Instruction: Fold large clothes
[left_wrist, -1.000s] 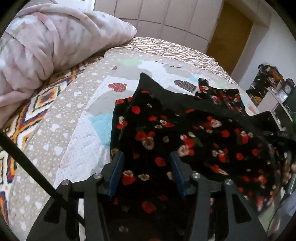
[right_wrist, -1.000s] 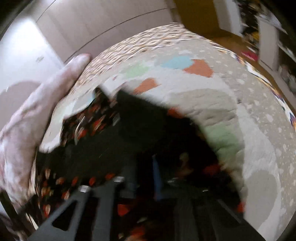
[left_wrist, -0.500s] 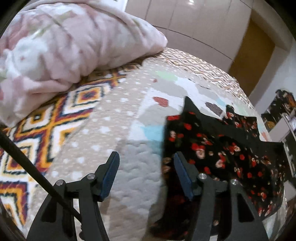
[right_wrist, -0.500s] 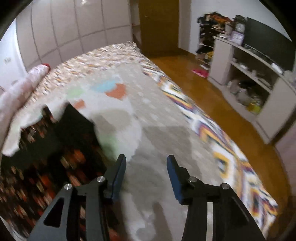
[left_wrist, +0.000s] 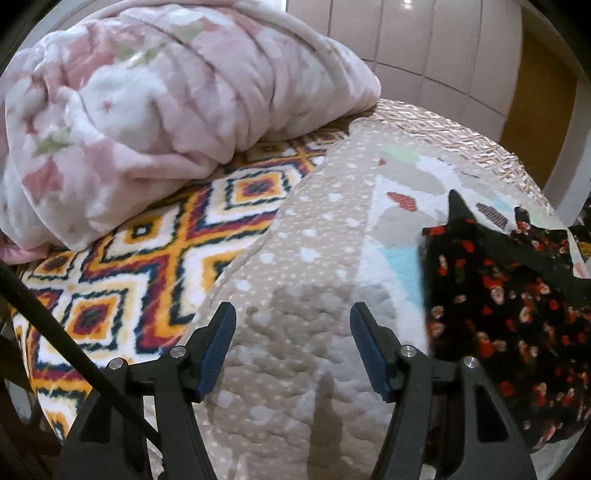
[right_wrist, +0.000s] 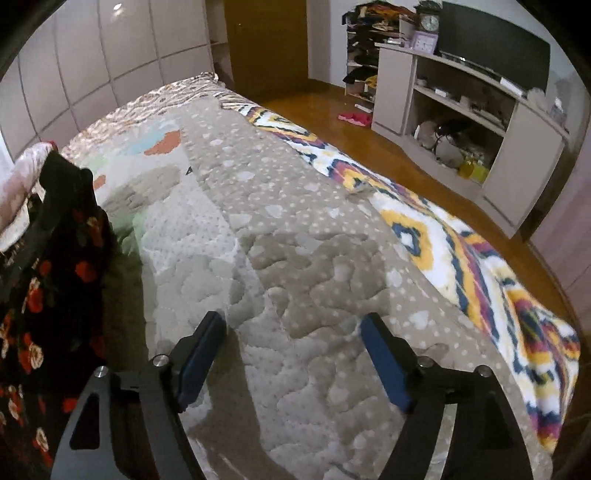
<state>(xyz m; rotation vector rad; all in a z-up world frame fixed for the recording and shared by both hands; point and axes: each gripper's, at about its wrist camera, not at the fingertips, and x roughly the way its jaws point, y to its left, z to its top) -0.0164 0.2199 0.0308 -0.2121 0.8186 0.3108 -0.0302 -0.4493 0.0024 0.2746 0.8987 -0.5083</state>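
The bed (right_wrist: 295, 229) fills both views, covered by a beige quilt (left_wrist: 314, 295) with pale dots and pastel patches; wardrobe panels stand behind it.

The black floral garment (left_wrist: 509, 321) lies on the quilt, at the right edge of the left wrist view and the left edge of the right wrist view (right_wrist: 40, 295). Its long axis runs from the near edge toward the far end of the bed, with a pointed black corner at the far side.

A second ago the left gripper (left_wrist: 293, 347) stood over the garment and the right gripper (right_wrist: 291, 356) was closed amid dark cloth. Both now hover over bare quilt beside the garment. Their fingers have just been opening, stand wide, and have nothing between them.

A patterned blanket (left_wrist: 147, 273) lies under the quilt, with a pink comforter (left_wrist: 147, 110) heaped on it. Across the wooden floor (right_wrist: 424, 170) stands a shelf unit (right_wrist: 461, 103). No legible writing is visible.
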